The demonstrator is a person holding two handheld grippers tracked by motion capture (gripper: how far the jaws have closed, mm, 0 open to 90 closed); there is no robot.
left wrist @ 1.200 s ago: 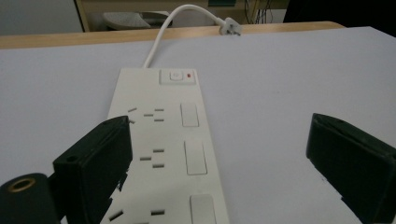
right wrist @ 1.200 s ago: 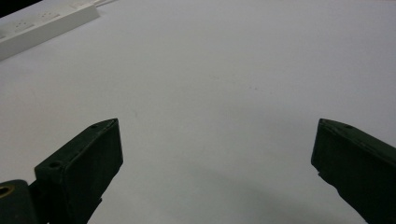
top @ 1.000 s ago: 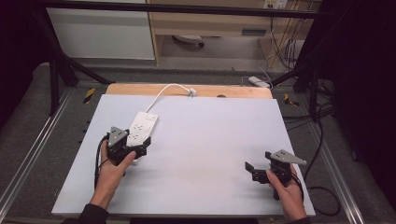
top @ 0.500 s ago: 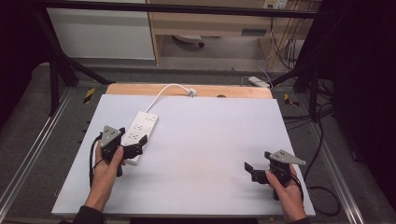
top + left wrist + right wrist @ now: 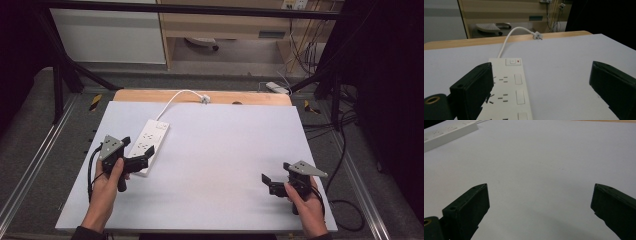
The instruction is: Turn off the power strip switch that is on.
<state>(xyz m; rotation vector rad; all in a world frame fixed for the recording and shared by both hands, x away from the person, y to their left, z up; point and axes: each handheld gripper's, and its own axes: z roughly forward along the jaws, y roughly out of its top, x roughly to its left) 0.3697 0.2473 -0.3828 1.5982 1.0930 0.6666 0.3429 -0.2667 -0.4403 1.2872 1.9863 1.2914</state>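
A white power strip (image 5: 150, 142) lies on the left half of the white tabletop (image 5: 220, 150). Its white cable (image 5: 176, 96) curves back to a plug (image 5: 204, 99) on the wooden rear edge. My left gripper (image 5: 136, 151) is open at the strip's near end. In the left gripper view the power strip (image 5: 510, 92) runs forward past the inner side of the left jaw, with the plug (image 5: 537, 36) beyond; my left gripper (image 5: 541, 93) holds nothing. My right gripper (image 5: 275, 175) is open low over bare table at the near right. The right gripper view has my right gripper (image 5: 539, 215) and the power strip (image 5: 446, 133) far off.
A wooden strip (image 5: 250, 97) borders the table's far edge. Metal rails (image 5: 35, 160) run along both sides. Loose cables (image 5: 345, 210) lie on the floor at the right. A cabinet (image 5: 215, 25) and a white panel (image 5: 110, 35) stand behind the table.
My left gripper has drawn a little left and back from over the power strip's near end. The strip and the right gripper have stayed put.
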